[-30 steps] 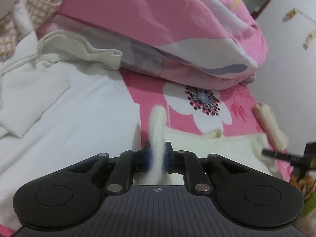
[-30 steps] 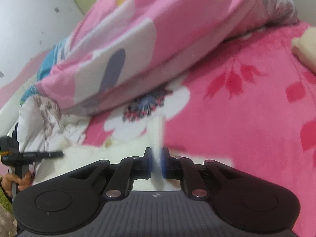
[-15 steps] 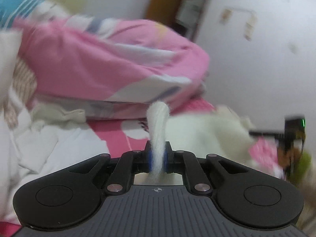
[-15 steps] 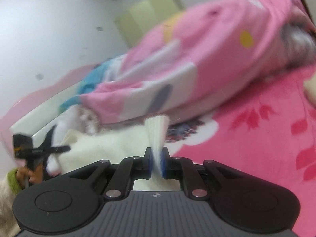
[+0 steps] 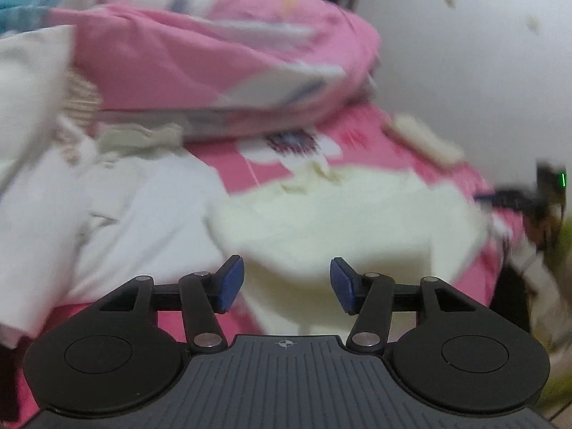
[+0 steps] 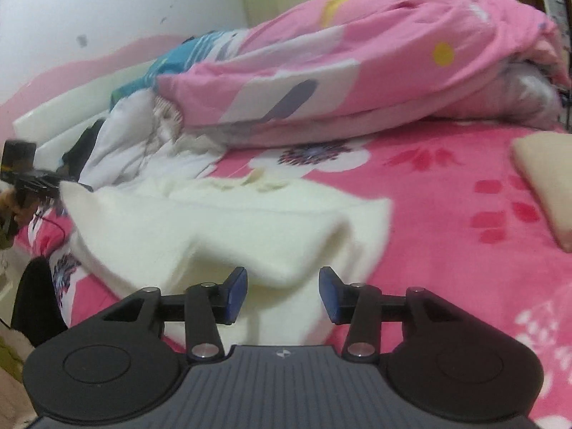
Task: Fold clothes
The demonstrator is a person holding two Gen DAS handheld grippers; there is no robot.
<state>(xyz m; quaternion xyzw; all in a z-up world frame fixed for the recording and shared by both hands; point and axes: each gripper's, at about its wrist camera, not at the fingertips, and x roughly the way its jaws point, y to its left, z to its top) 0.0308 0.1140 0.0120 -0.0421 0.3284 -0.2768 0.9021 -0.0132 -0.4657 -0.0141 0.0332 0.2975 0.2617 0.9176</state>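
Note:
A cream knitted garment (image 5: pixel 339 214) lies on the pink flowered bedsheet (image 5: pixel 228 168), its near part doubled over on itself. My left gripper (image 5: pixel 287 282) hovers just over its near edge, jaws opening, and the blue pads (image 5: pixel 232 280) press on nothing. In the right wrist view the same garment (image 6: pixel 221 225) has a rounded fold right ahead of my right gripper (image 6: pixel 282 293), whose jaws are also opening, with the cloth loose beyond the pads. Each view shows the other gripper blurred at its edge: the right gripper (image 5: pixel 518 196) and the left gripper (image 6: pixel 25 175).
A bunched pink quilt (image 6: pixel 357 71) runs along the back of the bed. White clothes (image 5: pixel 107 221) lie in a heap to the left of the cream garment. A folded beige piece (image 6: pixel 543 186) rests at the right, close to the white wall (image 5: pixel 464 53).
Both grippers were shut on pinched edges of the cream garment and carried them up and over. Now both stand open, and the garment lies doubled over on the bed.

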